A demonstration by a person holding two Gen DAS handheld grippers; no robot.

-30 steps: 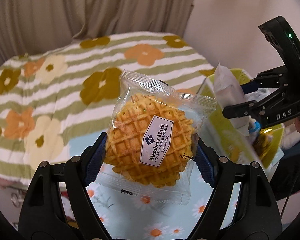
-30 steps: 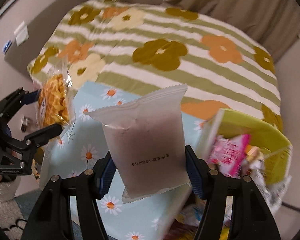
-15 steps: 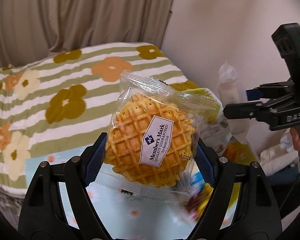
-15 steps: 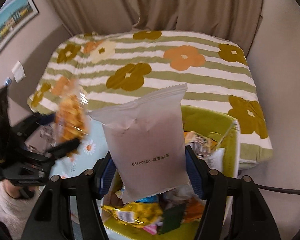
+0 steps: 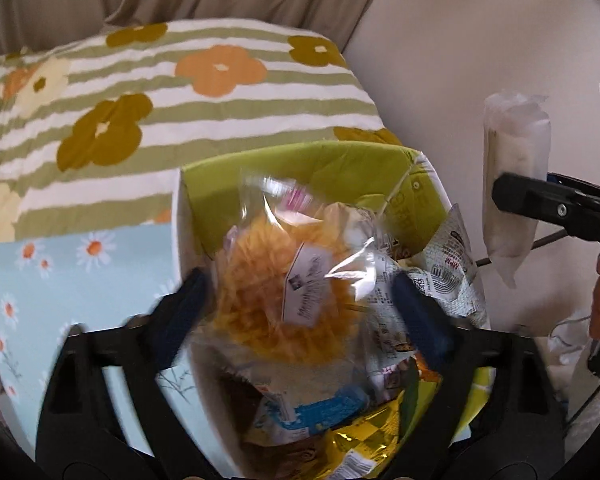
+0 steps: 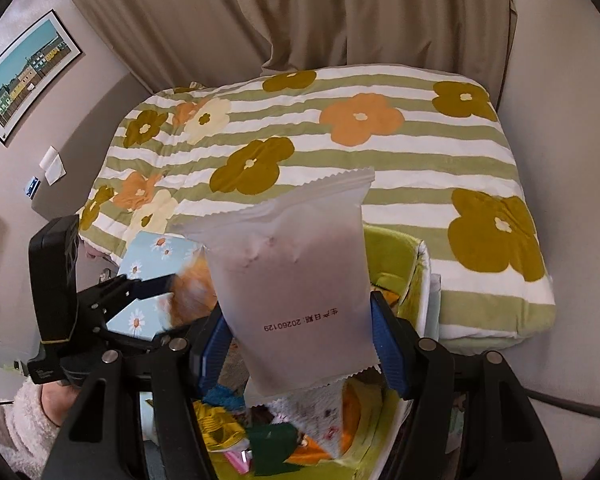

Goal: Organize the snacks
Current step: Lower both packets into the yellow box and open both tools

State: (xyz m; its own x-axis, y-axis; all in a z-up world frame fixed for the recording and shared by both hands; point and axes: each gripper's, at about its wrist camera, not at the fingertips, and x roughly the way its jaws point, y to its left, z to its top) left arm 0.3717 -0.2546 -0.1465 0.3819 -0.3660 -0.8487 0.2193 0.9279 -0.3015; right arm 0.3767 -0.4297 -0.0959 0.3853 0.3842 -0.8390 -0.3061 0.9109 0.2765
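My left gripper (image 5: 300,312) is opening over the green box (image 5: 308,160), its blue pads spread wide at about 9 and 3 o'clock in the left wrist view. The waffle packet (image 5: 276,292) sits between them, blurred, and its wrapper no longer looks pinched by either pad; I cannot tell whether it still brushes one. Under it the box is full of mixed snack wrappers (image 5: 340,432), gold, blue and white.

My right gripper (image 6: 298,344) is clamped on the frosted white pouch (image 6: 296,276), one pad pressing each side edge. The pouch stands upright with its serrated top toward 12 o'clock and a printed date near its lower half. It hangs above the same green box, whose rim shows at 3 o'clock of the pouch.

The box sits on a daisy-print blue cloth (image 5: 60,280), just beside the flowered striped bed (image 6: 340,128), which fills the 12 o'clock side. Beige curtains (image 6: 340,12) hang behind.
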